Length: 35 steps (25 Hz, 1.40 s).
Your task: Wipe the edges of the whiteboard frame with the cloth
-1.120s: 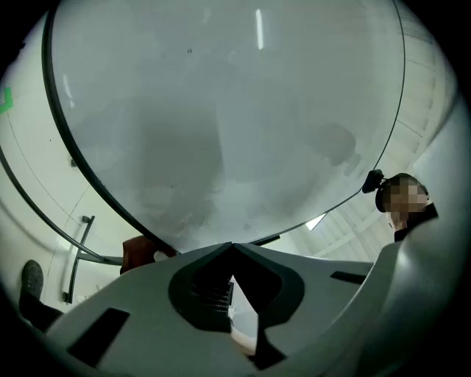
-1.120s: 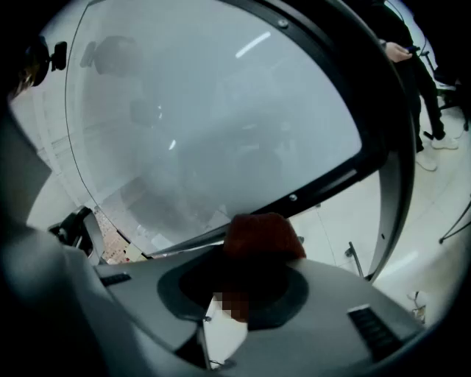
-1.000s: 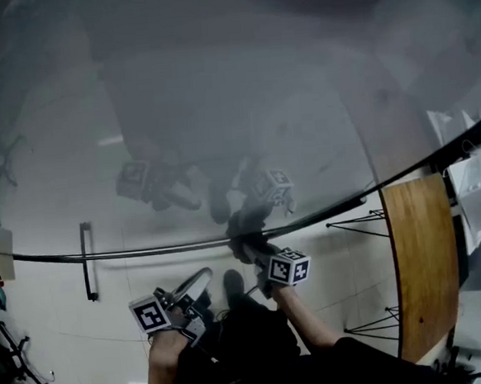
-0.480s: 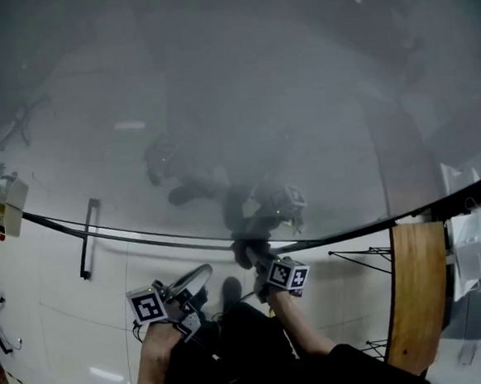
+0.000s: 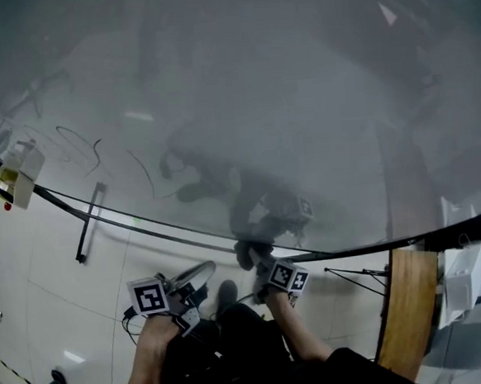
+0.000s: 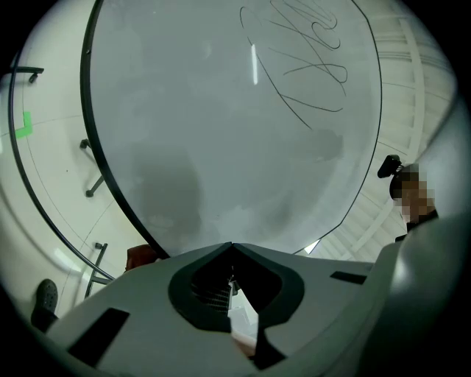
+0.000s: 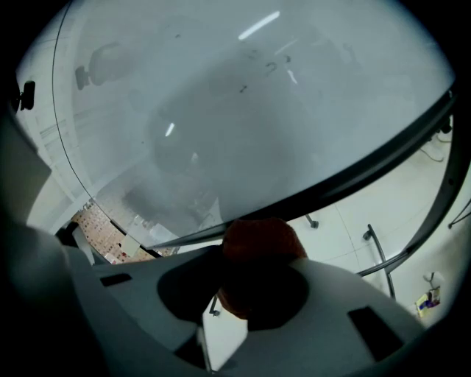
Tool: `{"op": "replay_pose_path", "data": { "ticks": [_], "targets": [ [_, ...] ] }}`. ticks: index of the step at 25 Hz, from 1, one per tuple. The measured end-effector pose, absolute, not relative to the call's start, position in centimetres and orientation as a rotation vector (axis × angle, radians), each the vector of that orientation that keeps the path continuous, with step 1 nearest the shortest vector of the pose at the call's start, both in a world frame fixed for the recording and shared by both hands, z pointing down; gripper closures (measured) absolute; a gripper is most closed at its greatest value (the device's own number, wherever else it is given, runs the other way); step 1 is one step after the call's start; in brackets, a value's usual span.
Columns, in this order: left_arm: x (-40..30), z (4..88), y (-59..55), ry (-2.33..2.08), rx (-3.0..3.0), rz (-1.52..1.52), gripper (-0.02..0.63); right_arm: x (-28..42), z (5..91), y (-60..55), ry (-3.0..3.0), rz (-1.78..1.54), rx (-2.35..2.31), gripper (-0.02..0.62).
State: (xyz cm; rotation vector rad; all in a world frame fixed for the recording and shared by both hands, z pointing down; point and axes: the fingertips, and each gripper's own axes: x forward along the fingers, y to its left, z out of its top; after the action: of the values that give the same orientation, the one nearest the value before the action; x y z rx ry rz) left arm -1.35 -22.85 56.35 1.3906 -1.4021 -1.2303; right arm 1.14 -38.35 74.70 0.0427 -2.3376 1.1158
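The whiteboard [image 5: 241, 96] fills the upper head view; its black lower frame [image 5: 143, 224] curves across below it. My right gripper [image 5: 250, 257] is shut on a dark reddish cloth [image 5: 243, 251], which rests against that lower frame edge. In the right gripper view the cloth [image 7: 261, 239] bulges out between the jaws just under the black frame [image 7: 353, 173]. My left gripper [image 5: 191, 297] hangs lower left, away from the board. In its own view the jaws [image 6: 232, 247] meet at the tips with nothing held, and the board [image 6: 221, 110] lies ahead.
A wooden tabletop [image 5: 404, 315] stands at the right, with white boxes [image 5: 463, 281] beyond it. A small white bottle [image 5: 19, 175] hangs at the board's left edge. A black stand bar [image 5: 88, 224] lies on the tiled floor. Pen scribbles [image 5: 96, 149] mark the board.
The head view has tilted up, showing more of the board. The right gripper keeps the cloth on the lower frame at about the same spot. The left gripper has hardly moved.
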Motion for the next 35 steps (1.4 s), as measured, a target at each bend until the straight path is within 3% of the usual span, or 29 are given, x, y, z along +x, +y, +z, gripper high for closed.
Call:
{"op": "replay_pose_path", "data": {
  "ticks": [35],
  "targets": [
    [-8.6, 57.3, -3.3, -1.542, 1.274, -1.361, 0.611, -9.3, 74.5, -24.5, -2.337, 1.125, 0.038, 0.508]
  ]
}}
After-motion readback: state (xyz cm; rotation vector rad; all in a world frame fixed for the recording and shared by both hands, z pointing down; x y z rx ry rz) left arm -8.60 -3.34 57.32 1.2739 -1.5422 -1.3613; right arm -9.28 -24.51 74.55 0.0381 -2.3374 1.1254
